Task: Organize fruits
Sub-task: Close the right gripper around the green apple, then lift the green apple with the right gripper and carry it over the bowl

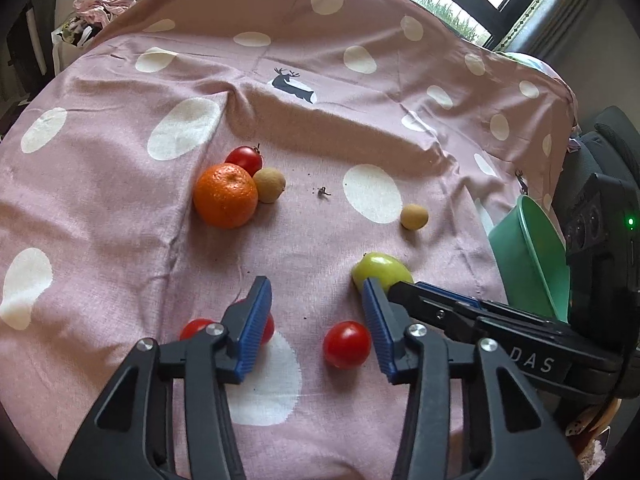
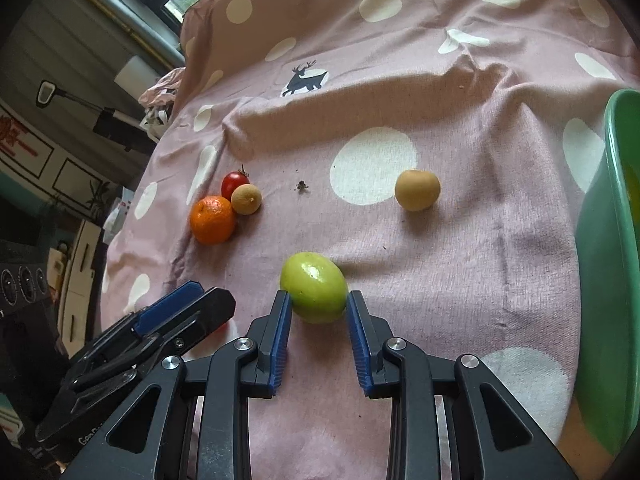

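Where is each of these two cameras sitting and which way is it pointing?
Left wrist: rides on the left gripper, looking forward and down at the pink cloth; its own open fingers show, with the right gripper entering from the right.
Right wrist: rides on the right gripper, facing the green fruit between its fingers; the left gripper shows at lower left.
Shared: green fruit, orange, green bowl.

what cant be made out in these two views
- Inside of the green bowl: cut off at the right edge in both views.
- Red tomato in the left wrist view: mostly hidden behind a finger of the left hand-held gripper.
- Dark speck on the cloth: too small to identify.
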The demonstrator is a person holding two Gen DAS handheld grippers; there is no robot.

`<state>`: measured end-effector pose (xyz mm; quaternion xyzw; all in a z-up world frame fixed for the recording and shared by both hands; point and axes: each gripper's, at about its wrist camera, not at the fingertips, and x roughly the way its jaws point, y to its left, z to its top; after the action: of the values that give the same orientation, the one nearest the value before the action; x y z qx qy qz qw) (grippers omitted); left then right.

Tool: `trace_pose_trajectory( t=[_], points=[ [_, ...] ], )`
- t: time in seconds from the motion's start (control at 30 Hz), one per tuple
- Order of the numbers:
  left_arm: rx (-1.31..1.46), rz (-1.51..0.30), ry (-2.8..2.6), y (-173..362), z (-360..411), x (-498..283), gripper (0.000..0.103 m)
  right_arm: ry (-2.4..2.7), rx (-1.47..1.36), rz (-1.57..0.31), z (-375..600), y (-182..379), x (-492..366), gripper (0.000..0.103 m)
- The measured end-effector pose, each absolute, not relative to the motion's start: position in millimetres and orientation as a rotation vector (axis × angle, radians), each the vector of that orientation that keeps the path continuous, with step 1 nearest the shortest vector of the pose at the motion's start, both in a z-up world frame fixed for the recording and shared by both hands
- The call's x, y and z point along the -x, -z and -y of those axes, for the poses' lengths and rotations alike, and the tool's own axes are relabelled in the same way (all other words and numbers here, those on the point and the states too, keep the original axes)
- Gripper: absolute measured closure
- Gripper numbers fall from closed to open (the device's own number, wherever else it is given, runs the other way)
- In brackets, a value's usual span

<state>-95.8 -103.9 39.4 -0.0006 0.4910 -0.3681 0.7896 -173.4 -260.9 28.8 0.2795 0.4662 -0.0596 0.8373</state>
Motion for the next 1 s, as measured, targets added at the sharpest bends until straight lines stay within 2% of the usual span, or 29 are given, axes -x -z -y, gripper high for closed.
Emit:
trace_pose_trajectory(
  t=[0.37, 0.6, 1.0],
  points=[
    [0.045, -1.134, 0.926, -37, 131, 95, 0.062, 0.145, -0.561, -0.957, 273, -60, 166, 0.072],
    [-0.013, -1.159, 0.940, -27, 147, 103, 0.063, 0.083, -0.641, -1.013, 280, -29, 147, 0.072],
    [-0.001, -1.144, 0.943, -23, 148, 104, 0.063, 0.037, -0.726, -0.988, 285, -19, 152, 0.072]
  ],
)
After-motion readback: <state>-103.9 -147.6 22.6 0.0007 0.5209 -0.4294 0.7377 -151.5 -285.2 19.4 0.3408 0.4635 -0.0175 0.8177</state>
